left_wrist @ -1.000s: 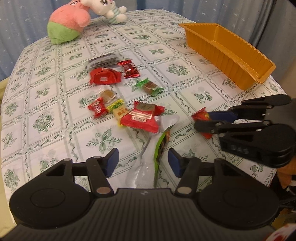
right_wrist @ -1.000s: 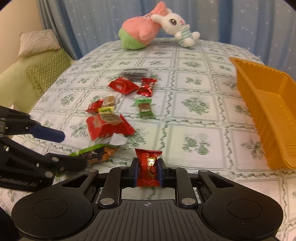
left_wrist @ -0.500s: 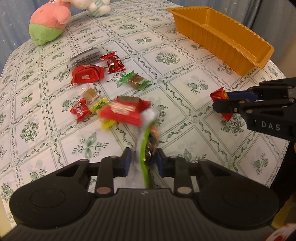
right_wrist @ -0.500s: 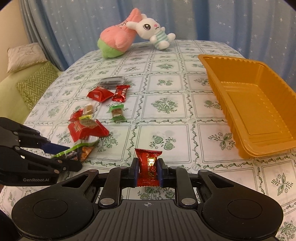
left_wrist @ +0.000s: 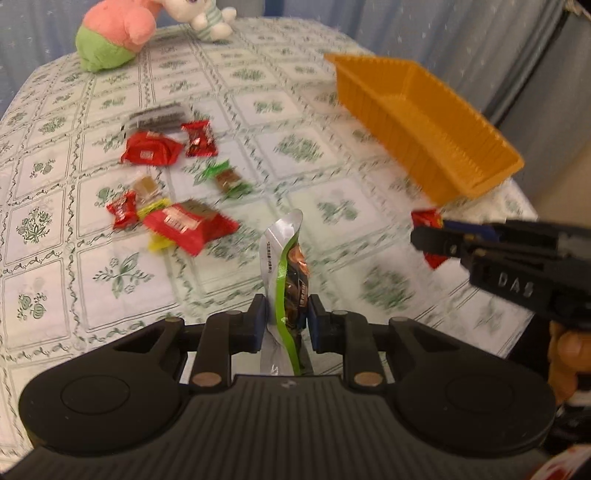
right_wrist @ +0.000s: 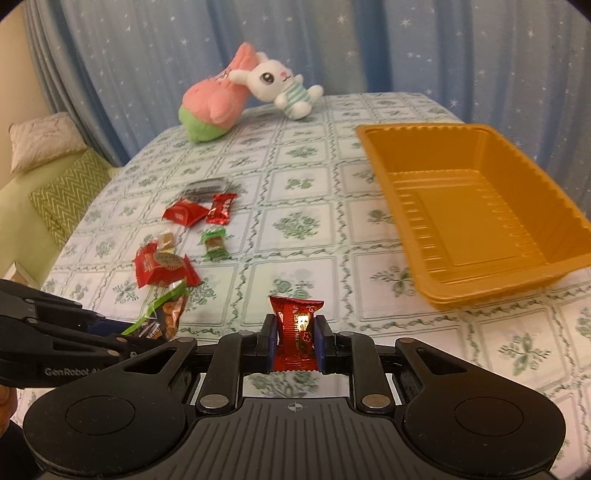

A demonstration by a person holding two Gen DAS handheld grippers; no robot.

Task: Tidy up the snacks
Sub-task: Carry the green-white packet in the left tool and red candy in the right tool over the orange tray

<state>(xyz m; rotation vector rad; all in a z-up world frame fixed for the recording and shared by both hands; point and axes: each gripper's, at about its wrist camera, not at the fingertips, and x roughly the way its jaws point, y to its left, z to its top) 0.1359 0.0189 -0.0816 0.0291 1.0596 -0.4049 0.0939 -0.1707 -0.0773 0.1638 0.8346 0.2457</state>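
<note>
Carrying step: left tongs [left_wrist: 284, 319], jaws closing, clamp a green packet [left_wrist: 286, 273]; right tongs [right_wrist: 295, 341] clamp a red candy [right_wrist: 296, 332]. Next: release both over the orange tray [right_wrist: 554, 192] ahead-right.

Left wrist view: motion blur smears the loose snacks [left_wrist: 173, 192] beside the orange tray [left_wrist: 424, 125]; wrapper print unreadable. The pouch's [left_wrist: 286, 280] lower end is hidden behind the left gripper [left_wrist: 285, 317]. A red candy [left_wrist: 428, 221] near the tray is partly covered by the right gripper [left_wrist: 424, 236]. The pink plush [left_wrist: 114, 33] is cut off at the top edge.
</note>
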